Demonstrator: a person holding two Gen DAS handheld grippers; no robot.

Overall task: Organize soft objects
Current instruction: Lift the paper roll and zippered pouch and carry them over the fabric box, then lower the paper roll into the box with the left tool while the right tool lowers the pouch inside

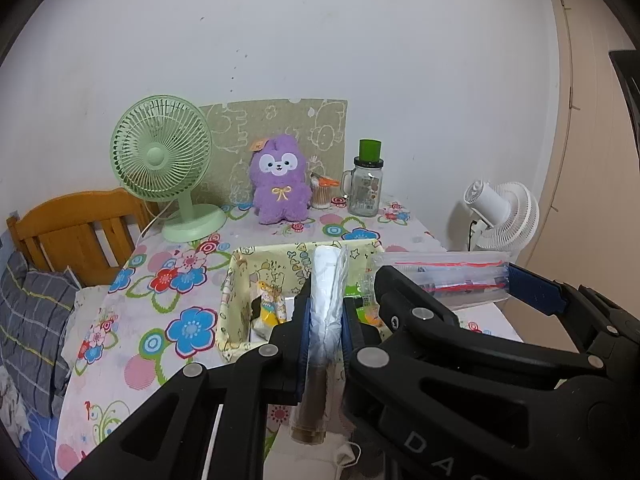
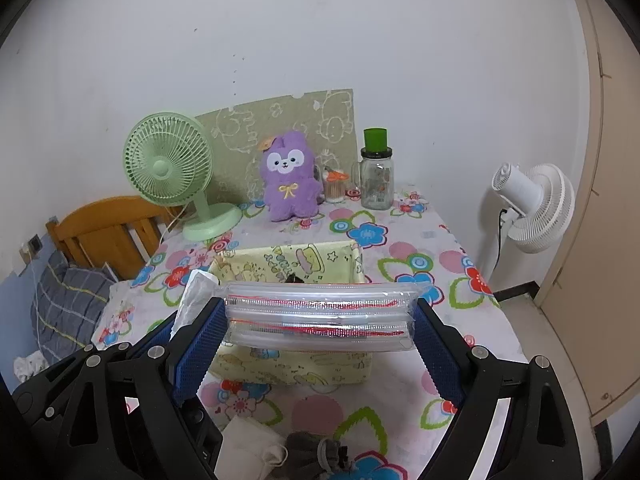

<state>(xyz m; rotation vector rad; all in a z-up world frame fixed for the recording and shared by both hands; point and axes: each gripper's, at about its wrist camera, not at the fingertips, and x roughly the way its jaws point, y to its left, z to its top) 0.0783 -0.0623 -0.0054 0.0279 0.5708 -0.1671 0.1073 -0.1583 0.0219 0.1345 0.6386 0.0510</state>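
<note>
- clear plastic pack [image 2: 320,316], red-striped, is pinched endwise between the wide-set pads of the right gripper [image 2: 320,320], above the yellow fabric bin [image 2: 344,368].
- left gripper [image 1: 325,320] is squeezed on a white wrapped roll [image 1: 326,300]; both not yet binned.
- farther back, the purple plush [image 2: 290,184] sits untouched.

Count on the worktop [image 2: 404,252]: 
Two fans, green [image 2: 168,166] and white [image 2: 536,208]; one purple plush [image 2: 290,178], one jar [image 2: 377,178], one fabric basket [image 2: 296,258].

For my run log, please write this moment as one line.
left gripper: shut on white plastic roll | right gripper: holds clear red-lined zip pouch | both above yellow fabric basket
</note>
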